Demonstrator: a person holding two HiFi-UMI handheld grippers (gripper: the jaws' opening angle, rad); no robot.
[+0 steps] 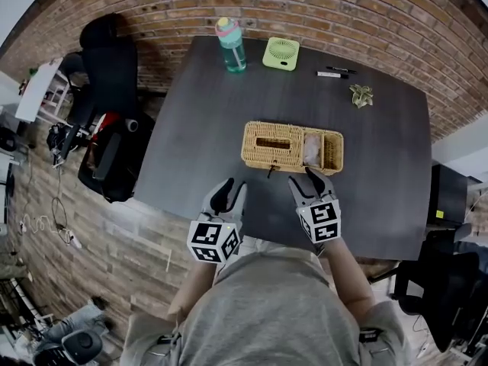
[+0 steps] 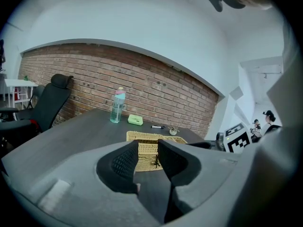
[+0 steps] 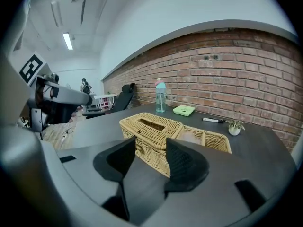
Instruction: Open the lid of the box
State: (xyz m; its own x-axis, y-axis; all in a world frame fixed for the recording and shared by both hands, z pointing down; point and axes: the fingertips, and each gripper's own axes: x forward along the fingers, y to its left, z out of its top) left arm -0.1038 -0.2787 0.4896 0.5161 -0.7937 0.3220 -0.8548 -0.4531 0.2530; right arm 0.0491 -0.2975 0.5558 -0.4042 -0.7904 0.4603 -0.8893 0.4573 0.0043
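A woven wicker box [image 1: 292, 147] lies in the middle of the dark table [image 1: 191, 128]. Its slotted lid [image 1: 272, 142] covers the left part; the right end [image 1: 332, 151] stands uncovered, with something pale [image 1: 312, 149] inside. A small dark clasp [image 1: 270, 171] hangs at the front wall. My left gripper [image 1: 231, 192] is open, a short way before the box's front left. My right gripper [image 1: 304, 179] is open too, its tips close to the front wall. The box [image 2: 147, 148] shows between the left jaws, and the box [image 3: 152, 127] fills the gap of the right jaws, neither touching.
At the table's far side stand a teal bottle [image 1: 231, 46], a green fan [image 1: 281, 53], pens [image 1: 333, 72] and a small plant [image 1: 361, 94]. Black chairs [image 1: 108, 75] stand left of the table, dark equipment [image 1: 450, 204] to its right. A brick wall runs behind.
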